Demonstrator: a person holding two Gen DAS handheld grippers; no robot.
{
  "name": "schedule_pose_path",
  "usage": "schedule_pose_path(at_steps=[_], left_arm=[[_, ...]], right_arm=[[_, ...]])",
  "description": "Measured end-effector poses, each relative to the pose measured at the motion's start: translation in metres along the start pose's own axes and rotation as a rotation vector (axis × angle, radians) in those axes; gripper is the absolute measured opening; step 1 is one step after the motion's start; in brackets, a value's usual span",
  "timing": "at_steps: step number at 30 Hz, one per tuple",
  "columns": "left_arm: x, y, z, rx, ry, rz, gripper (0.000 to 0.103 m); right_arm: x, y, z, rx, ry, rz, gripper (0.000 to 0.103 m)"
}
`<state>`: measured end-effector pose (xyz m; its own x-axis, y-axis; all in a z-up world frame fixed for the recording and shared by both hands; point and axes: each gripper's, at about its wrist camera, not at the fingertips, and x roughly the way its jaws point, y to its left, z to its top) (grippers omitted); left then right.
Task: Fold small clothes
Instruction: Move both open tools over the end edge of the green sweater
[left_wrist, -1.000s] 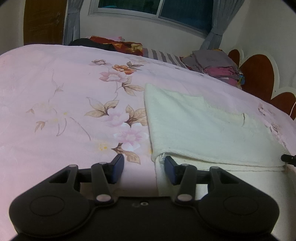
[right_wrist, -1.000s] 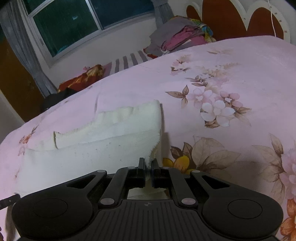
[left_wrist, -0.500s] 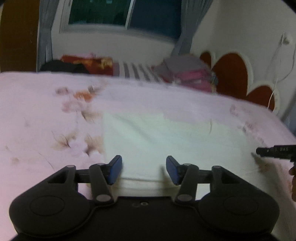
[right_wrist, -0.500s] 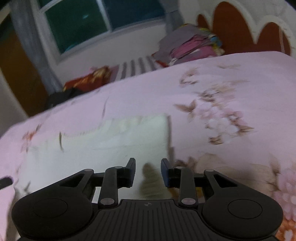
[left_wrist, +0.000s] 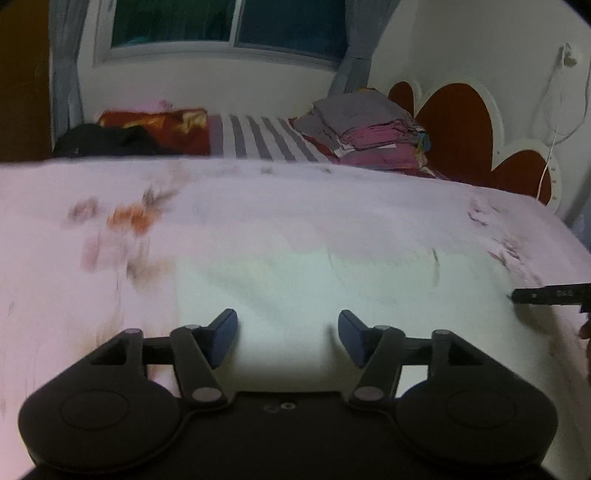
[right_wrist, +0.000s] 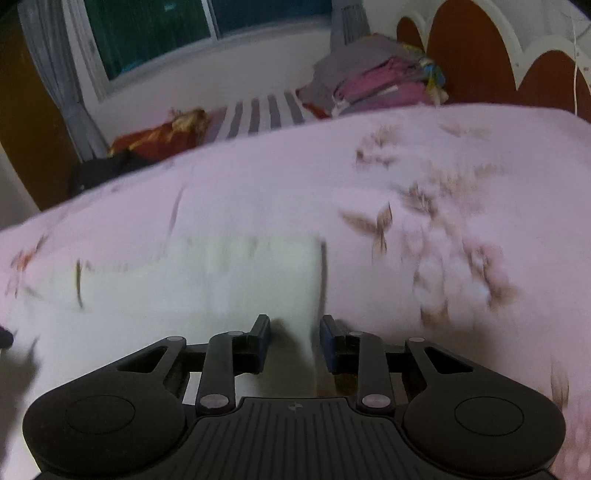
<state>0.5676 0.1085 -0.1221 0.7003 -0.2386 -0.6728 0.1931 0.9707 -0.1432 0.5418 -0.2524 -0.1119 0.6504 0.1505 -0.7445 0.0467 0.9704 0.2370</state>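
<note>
Cream terry cloth, a small garment folded into a flat rectangle (left_wrist: 303, 280), lies on the pink floral bedsheet (left_wrist: 258, 206), nearer to me than the stack of grey and magenta folded clothes (left_wrist: 369, 129) at the far end of the bed by the red scalloped headboard (left_wrist: 458, 125). I have the left gripper (left_wrist: 288, 332) over the near edge of the cream cloth; its jaws have just been opening wider and now stand well apart with nothing between them, only the cloth's surface lying beyond. I read that as a let-go, so that the layer just laid over stays flat where it was put. My right gripper (right_wrist: 295, 338) hangs at the cloth's right-hand edge (right_wrist: 317, 288), on the side away from the dark window (right_wrist: 155, 33); its jaws are parted a modest way, having opened within the last second, and though the cloth's corner shows in the gap, the pads do not seem to press on it. Both views are smeared by motion, so I cannot tell how neatly the edges meet. From the left camera the tip of the right tool (left_wrist: 550, 294) pokes in at the cloth's far right. I judge one fold complete, and the next move would need a fresh grip on an edge.
</note>
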Motion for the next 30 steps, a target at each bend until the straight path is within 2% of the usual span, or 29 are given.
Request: schedule_pose_path(at_steps=[2,4,6,7,8,10,11,14,16,19,21,23,25,27,30], left_arm=[[0.028,0.008,0.01,0.022,0.045,0.018,0.063],[0.049,0.025,0.008,0.034,0.092,0.103,0.062],[0.046,0.047,0.007,-0.047,0.064,0.063,0.059],[0.041,0.05,0.009,-0.068,0.067,0.075,0.056],[0.031,0.049,0.009,-0.08,0.05,0.105,0.056],[0.016,0.043,0.008,-0.128,-0.002,0.036,0.057],[0.012,0.029,0.006,-0.125,-0.01,-0.003,0.057],[0.016,-0.023,-0.003,-0.027,-0.003,-0.053,0.059],[0.024,-0.05,-0.009,0.041,0.005,-0.062,0.059],[0.039,-0.062,-0.016,0.123,0.029,-0.017,0.059],[0.035,-0.047,-0.022,0.118,0.034,0.04,0.061],[0.027,-0.023,-0.028,0.09,0.031,0.076,0.062],[0.017,-0.003,-0.033,0.056,0.027,0.079,0.063],[0.001,0.001,-0.034,0.039,0.02,0.094,0.059],[-0.025,-0.006,-0.038,0.016,-0.034,0.079,0.059]], right_arm=[[0.015,0.002,0.008,-0.029,0.026,0.003,0.029],[0.03,0.0,0.012,-0.056,0.048,-0.03,0.03],[0.032,-0.007,0.021,-0.01,0.041,-0.057,0.03],[0.025,-0.005,0.024,-0.017,0.014,-0.094,0.03],[0.015,-0.002,0.022,-0.028,-0.023,-0.088,0.03],[0.0,0.007,0.02,-0.02,-0.064,0.003,0.03],[-0.001,0.016,0.016,-0.025,-0.058,0.049,0.03],[0.005,0.06,0.001,-0.126,-0.025,0.146,0.03],[0.014,0.091,-0.012,-0.211,0.016,0.204,0.03],[0.022,0.115,-0.028,-0.323,0.033,0.212,0.03],[0.023,0.104,-0.027,-0.318,0.018,0.182,0.03],[0.022,0.072,-0.021,-0.238,-0.005,0.066,0.029],[0.023,0.031,-0.014,-0.132,0.0,-0.025,0.029],[0.019,0.005,-0.011,-0.055,0.017,-0.014,0.029],[-0.008,0.006,-0.013,-0.046,-0.035,0.039,0.029]])
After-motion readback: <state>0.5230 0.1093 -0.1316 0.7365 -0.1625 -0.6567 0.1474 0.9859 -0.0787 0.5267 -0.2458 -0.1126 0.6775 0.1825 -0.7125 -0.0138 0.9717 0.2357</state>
